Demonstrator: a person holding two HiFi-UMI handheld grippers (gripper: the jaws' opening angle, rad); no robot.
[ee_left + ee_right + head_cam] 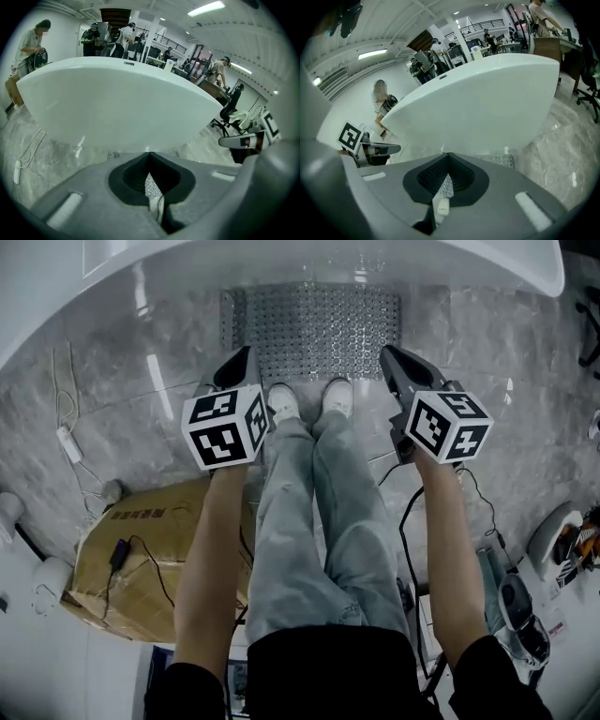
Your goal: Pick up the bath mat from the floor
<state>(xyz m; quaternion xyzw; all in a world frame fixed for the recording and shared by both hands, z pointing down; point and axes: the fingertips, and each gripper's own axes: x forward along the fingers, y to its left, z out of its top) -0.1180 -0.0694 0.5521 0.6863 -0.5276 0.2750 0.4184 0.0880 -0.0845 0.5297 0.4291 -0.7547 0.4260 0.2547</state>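
Marble floor [122,399]: both arms [211,559] stretch downward, left gripper [241,357] and right gripper [390,354] clenched empty near bath mat [314,329].

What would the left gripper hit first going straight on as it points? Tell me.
Probably the bath mat, near its left edge; the left gripper aims down at it. Depth is unclear.

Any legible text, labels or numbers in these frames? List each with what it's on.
Nothing can be quoted.
Cardboard box: a line of dark print on its top, too blurred to read.
Cubes on the left gripper and right gripper: square black-and-white markers only, no letters or digits.
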